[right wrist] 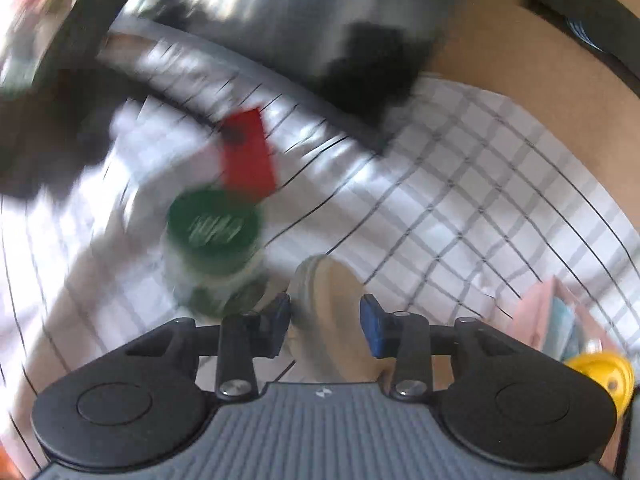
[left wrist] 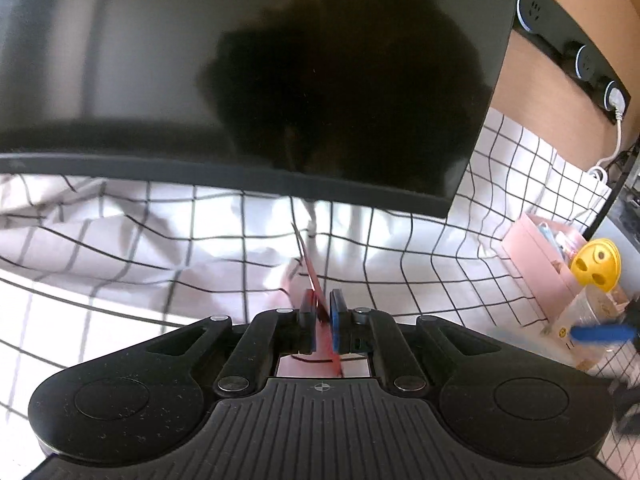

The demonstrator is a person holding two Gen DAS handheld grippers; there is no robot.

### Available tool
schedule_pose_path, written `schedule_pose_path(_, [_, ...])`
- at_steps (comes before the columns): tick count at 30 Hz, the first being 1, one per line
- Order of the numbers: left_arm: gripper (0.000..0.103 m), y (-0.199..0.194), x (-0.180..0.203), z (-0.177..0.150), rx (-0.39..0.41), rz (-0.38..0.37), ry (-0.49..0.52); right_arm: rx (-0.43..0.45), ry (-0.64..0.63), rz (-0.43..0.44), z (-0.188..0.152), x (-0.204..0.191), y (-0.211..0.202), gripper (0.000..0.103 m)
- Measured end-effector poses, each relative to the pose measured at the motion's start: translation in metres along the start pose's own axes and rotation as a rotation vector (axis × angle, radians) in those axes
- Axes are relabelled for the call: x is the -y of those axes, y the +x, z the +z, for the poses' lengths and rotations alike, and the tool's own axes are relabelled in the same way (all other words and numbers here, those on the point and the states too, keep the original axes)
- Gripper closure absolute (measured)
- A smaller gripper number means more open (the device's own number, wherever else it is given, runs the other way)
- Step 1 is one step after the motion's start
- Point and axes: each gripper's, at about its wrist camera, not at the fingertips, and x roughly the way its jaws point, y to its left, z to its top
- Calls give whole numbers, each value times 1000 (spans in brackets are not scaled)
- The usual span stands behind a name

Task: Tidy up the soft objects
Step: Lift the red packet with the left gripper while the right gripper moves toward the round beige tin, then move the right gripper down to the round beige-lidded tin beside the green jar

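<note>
Left wrist: left hand-held gripper (left wrist: 321, 314) clamped on red card (left wrist: 314, 280); no legible writing.

The left hand-held gripper (left wrist: 321, 312) points forward and downward, its two blue-padded jaws drawn nearly together and pinching a thin red sheet (left wrist: 314, 280) that stands on edge between them and sticks out past the tips. The right hand-held gripper (right wrist: 325, 322) also tilts downward; its jaws stand partly apart, with a pale round soft object (right wrist: 332, 312) between them. Whether its pads press on that object cannot be told through the blur.
</note>
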Motion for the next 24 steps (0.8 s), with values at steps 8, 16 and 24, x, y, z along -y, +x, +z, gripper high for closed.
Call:
schedule_pose_path(8, [95, 47, 6, 3, -61, 8, -26, 8, 90, -42, 7, 23, 1, 60])
schedule_pose_path(16, [95, 34, 8, -5, 22, 11, -32, -33, 52, -39, 3, 5, 21, 53])
schedule_pose_path(24, [96, -34, -9, -18, 138, 28, -147, -19, -146, -104, -20, -38, 37, 44])
